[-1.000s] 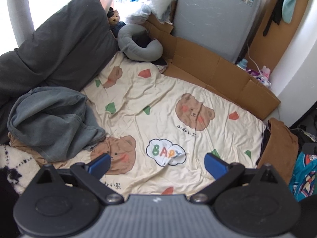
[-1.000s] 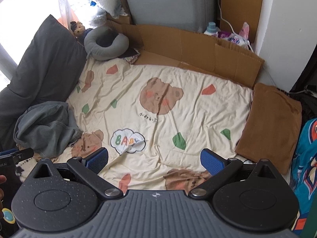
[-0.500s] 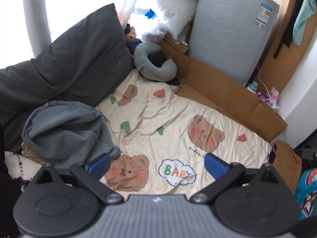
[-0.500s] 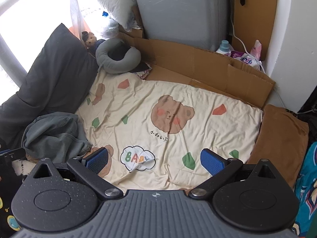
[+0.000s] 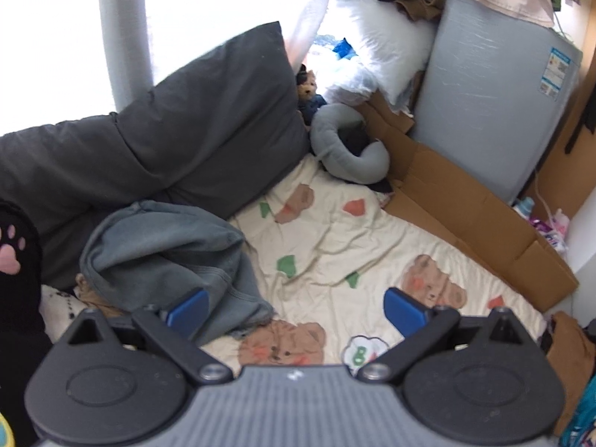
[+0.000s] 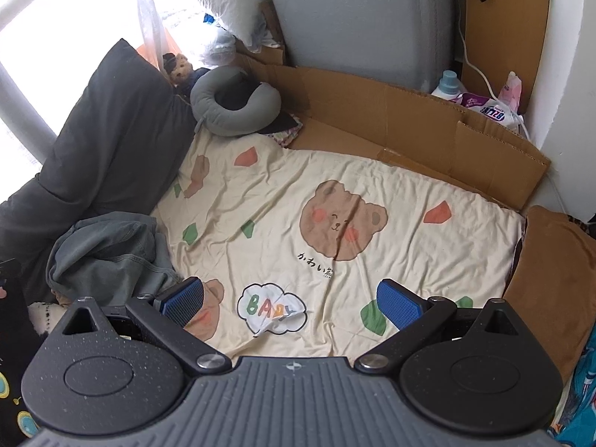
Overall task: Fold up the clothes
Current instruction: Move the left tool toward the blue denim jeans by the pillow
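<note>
The soft grey-green cloth garment lies in a crumpled heap at the left side of the bed, on the cream bed sheet with brown bear pictures. It looks soft and floppy, and quite thick, so it may be a little heavy and will sag when lifted. It will not break or slip much. A good place to hold it looks like the hem edge near the bear picture, or any corner that can be found. It is bunched up with deep folds, so its shape is hard to tell. It is not folded flat now.

The left gripper hangs just above the heap's near edge, with its jaws spread wide and nothing in them. The right gripper hangs over the sheet, also spread wide and empty.

Behind the heap leans a big dark grey pillow. A grey curved neck pillow sits at the far corner, beside brown cardboard.
</note>
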Demonstrator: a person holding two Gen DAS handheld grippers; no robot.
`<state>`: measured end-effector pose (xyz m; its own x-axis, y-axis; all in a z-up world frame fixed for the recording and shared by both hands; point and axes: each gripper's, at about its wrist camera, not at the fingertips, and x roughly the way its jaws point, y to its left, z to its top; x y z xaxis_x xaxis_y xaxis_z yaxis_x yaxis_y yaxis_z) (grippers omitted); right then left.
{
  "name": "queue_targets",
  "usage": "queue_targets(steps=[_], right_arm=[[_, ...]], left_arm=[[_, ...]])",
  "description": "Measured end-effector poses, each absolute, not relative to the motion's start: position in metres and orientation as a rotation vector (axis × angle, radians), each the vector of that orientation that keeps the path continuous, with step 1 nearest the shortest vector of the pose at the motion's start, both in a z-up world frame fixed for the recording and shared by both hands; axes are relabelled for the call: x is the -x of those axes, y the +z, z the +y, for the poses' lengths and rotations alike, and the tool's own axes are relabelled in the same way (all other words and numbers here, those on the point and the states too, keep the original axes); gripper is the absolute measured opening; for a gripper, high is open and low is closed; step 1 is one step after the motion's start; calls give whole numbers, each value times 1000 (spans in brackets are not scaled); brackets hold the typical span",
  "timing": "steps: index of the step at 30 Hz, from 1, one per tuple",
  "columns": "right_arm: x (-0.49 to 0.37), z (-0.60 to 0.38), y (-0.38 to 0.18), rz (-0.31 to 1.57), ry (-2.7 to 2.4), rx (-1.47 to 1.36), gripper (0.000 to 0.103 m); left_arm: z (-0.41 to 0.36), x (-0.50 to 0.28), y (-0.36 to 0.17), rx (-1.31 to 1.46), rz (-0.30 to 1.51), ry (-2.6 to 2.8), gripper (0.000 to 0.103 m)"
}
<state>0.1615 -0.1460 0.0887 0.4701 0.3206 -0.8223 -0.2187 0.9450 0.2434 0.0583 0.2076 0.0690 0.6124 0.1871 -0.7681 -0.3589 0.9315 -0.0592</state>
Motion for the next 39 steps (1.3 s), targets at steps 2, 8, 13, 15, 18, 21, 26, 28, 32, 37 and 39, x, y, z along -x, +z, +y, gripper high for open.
queue_targets(steps=[2,8,13,15,18,21,26,28,32,37,39], right_arm=[[-169,-145,86,1028,337,-103,102],[-187,-138,75,1009,340,-73,102],[-202,-135,54,975,318,-63,102],[-208,-134,46,964,305,-57,102],[-218,-131,33,953,293,-50,102],[-225,-125,19,939,281,-31,102],[-231,-113,-3,918,313,-15,102],[-233,-108,-13,908,331,-7,102],[-238,-97,-33,892,358,9,102],[-245,-89,-61,882,371,28,101],[-247,-85,-73,880,392,40,102]], left_arm=[[213,-61,68,209,866,331,101],[234,-62,56,215,872,343,101],[253,-64,30,245,868,352,101],[262,-66,17,253,871,353,101],[274,-70,-3,250,886,351,100],[287,-73,-22,257,894,367,100],[301,-78,-44,248,886,380,100],[307,-81,-54,247,885,383,100],[315,-88,-78,260,894,379,100],[322,-93,-108,276,886,424,100],[323,-95,-120,280,886,443,100]])
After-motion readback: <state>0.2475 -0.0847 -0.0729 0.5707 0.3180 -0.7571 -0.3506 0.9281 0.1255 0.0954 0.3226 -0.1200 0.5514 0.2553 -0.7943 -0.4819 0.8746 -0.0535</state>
